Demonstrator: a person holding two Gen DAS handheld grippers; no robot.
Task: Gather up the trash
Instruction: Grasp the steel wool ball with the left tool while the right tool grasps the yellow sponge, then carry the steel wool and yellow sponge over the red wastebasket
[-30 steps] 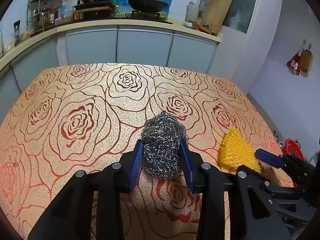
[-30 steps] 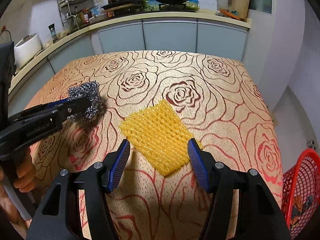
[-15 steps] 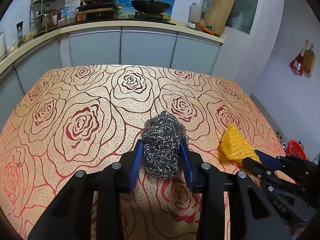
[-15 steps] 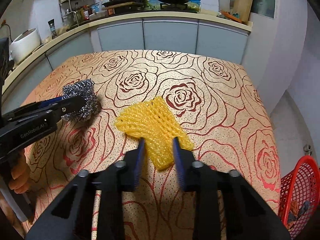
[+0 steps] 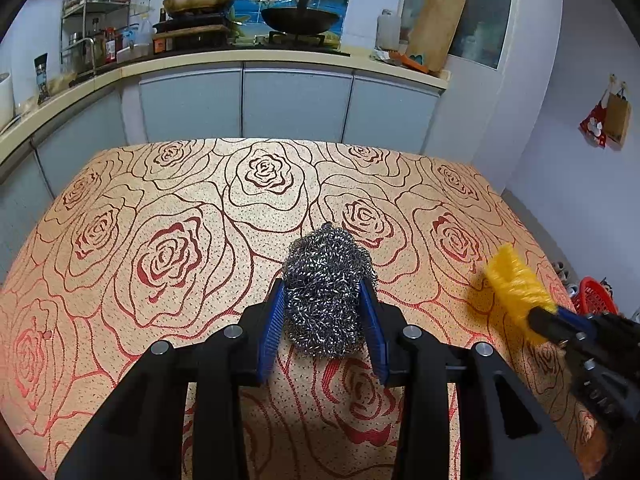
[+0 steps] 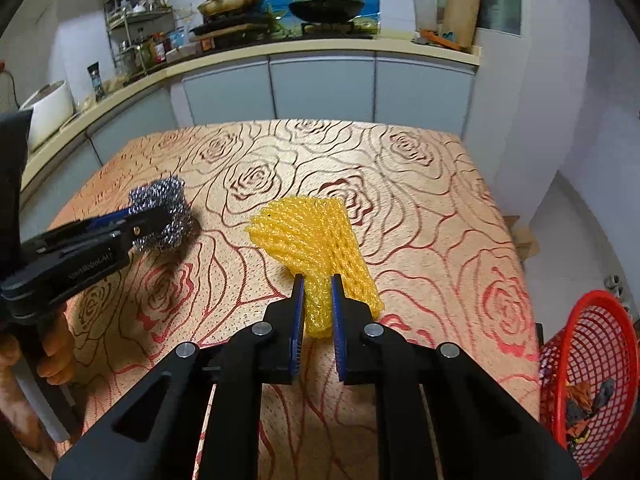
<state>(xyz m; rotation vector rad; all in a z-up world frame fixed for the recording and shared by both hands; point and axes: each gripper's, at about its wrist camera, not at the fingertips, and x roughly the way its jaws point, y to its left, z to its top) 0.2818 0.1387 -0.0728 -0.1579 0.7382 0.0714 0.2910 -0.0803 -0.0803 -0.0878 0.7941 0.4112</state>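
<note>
Right wrist view: the right gripper (image 6: 316, 308) has its 2 blue pads pinched tight on the yellow foam net (image 6: 312, 236), raised just off the rose-patterned tablecloth (image 6: 440, 216). The left gripper (image 5: 326, 320) is clamped around the steel wool ball (image 5: 326, 292), low over the cloth. Both pieces look grabbed but not yet dropped; the red basket (image 6: 588, 364) beside the table already holds some scraps. White lettering on the left gripper's body is too blurred to read.

Scourer (image 5: 326, 300) left of foam net (image 6: 316, 236), basket (image 6: 592, 368) beside table (image 6: 420, 200)
</note>
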